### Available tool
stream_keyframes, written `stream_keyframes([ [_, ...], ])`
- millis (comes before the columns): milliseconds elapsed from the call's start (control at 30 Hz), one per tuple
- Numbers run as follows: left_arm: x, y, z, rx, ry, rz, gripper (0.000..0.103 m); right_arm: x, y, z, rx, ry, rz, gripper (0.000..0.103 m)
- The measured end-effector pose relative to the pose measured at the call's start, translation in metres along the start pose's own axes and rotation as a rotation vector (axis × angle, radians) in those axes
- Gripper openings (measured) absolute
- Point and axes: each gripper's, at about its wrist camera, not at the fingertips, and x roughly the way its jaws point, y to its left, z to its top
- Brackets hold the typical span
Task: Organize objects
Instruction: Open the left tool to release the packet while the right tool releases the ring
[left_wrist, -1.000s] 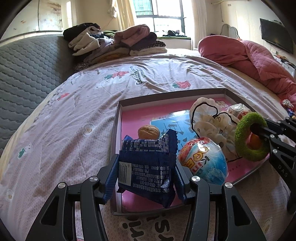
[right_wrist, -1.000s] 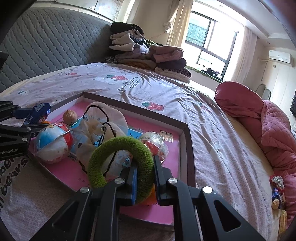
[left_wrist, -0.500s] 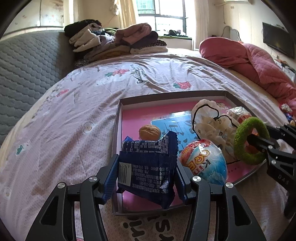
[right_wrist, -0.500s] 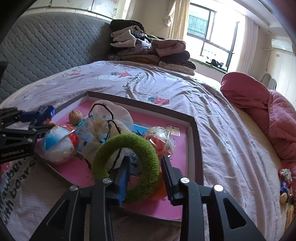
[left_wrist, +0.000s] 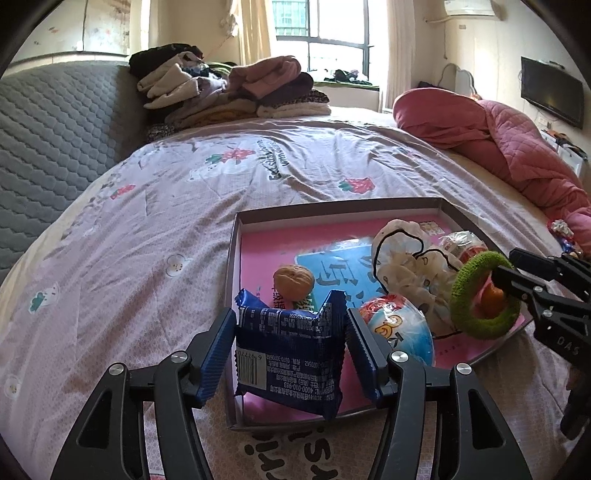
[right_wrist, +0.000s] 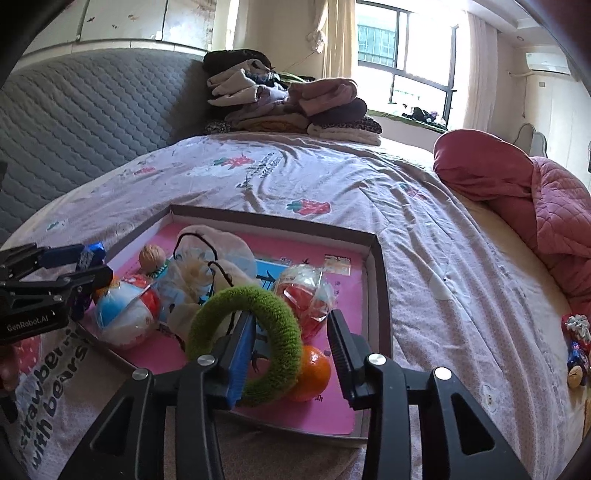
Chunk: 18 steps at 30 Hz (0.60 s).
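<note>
A shallow box tray (left_wrist: 332, 209) with a pink floor lies on the bed; it also shows in the right wrist view (right_wrist: 380, 280). My left gripper (left_wrist: 291, 334) is shut on a blue snack packet (left_wrist: 290, 354) over the tray's near left corner. My right gripper (right_wrist: 291, 339) is open; a green fuzzy ring (right_wrist: 280, 325) hangs on its left finger (right_wrist: 240, 350), above an orange (right_wrist: 312, 369). In the tray lie a walnut (left_wrist: 293, 280), a blue and red toy egg (left_wrist: 400, 330), a white drawstring bag (left_wrist: 406, 258) and a clear wrapped red item (right_wrist: 306, 295).
Folded clothes (left_wrist: 229, 88) are piled at the far end of the bed. A pink quilt (left_wrist: 498, 136) lies bunched at the right. A grey padded headboard (left_wrist: 55, 122) runs along the left. Small toys (right_wrist: 576, 343) lie at the bed's right edge.
My right gripper's jaws have opened from the green ring, which now hangs on the left finger. The left gripper still holds the blue packet and has barely moved.
</note>
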Motion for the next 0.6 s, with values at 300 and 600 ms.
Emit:
stream_keyframes([
  [300, -0.011, 0.0, 0.004, -0.011, -0.031, -0.022, 0.065, -0.012, -0.006, 0.008, 0.038, -0.035, 0.018, 0.041],
  [600, -0.024, -0.001, 0.009, -0.016, -0.065, -0.032, 0.065, -0.025, -0.009, 0.016, 0.073, -0.069, 0.051, 0.047],
])
